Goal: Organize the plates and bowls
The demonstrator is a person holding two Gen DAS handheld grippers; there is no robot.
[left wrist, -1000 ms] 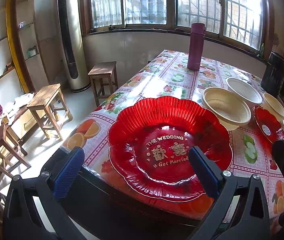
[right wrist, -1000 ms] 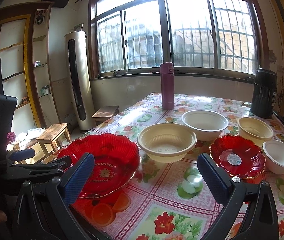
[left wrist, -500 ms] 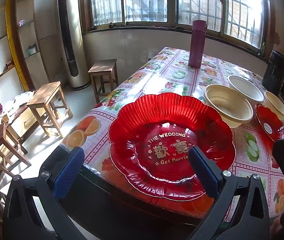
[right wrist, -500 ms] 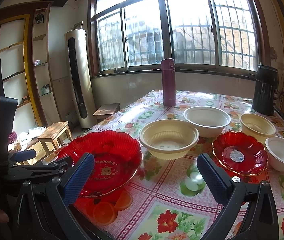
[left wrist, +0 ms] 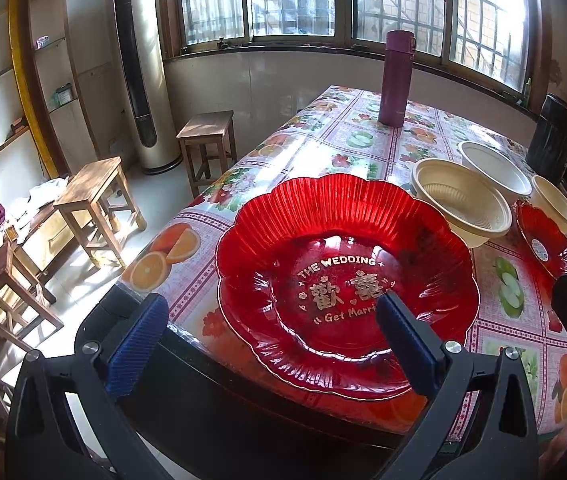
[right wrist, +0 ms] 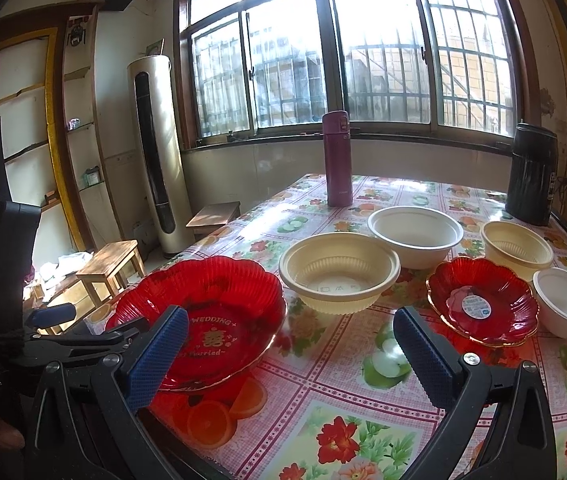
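Plates and bowls lie spread across the tabletop, none stacked yet, so we judge the sorting is only about to start. Both claws stand wide open and hold nothing: the left claw hangs at the near edge over the large red plate, its right pad above the plate's printed floor and its left pad out past the tabletop edge; the right claw hovers above bare cloth, between that plate and the small red plate.

The large plate sits at the near left corner, its rim close to the edge. Just beyond it is the wide cream bowl, with the white bowl right behind, perhaps touching. On the far right stand the small cream bowl and the small white bowl, close beside the small red plate.

For this step we would take the large plate by its near rim — one pad under the scalloped lip, one on top — not across its width, which the open jaws seem unable to span. The glossy plastic will likely slip, so we close squarely and lift level. We keep the pull away from the edge — a drag toward us could tip the plate off. The purple flask and the black canister stand well apart at the far end and should not interfere.
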